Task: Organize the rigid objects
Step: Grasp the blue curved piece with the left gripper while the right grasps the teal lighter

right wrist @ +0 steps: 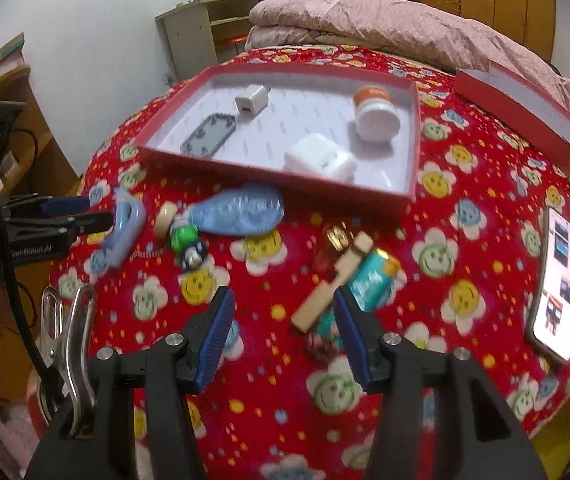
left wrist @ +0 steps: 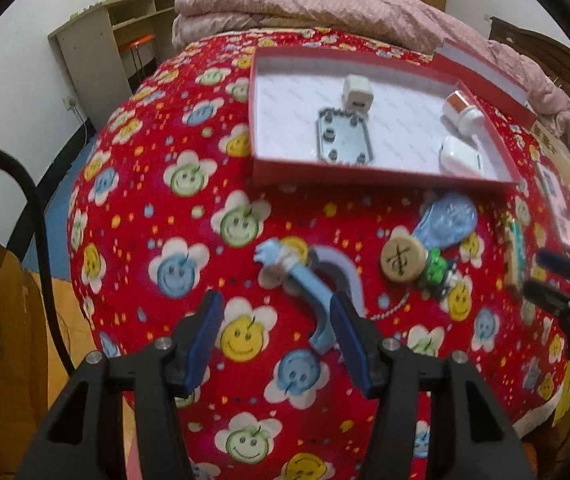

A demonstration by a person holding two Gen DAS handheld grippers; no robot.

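Bed with red smiley blanket (left wrist: pixel 205 184); red box (right wrist: pixel 412 128) at upper centre of the frame, loose items below it. Left claw (left wrist: pixel 277 332) half-open, empty, near the blue clip (left wrist: pixel 317 292); right claw (right wrist: pixel 283 332) half-open, empty, by the wooden piece (right wrist: pixel 333 284). Risks: soft bedding lets pieces tilt or slip; crowded neighbours get knocked. Motion blur; small red items by the wooden piece are unreadable.

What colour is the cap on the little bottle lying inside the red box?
White, on an orange-labelled bottle; the right wrist view shows it best.
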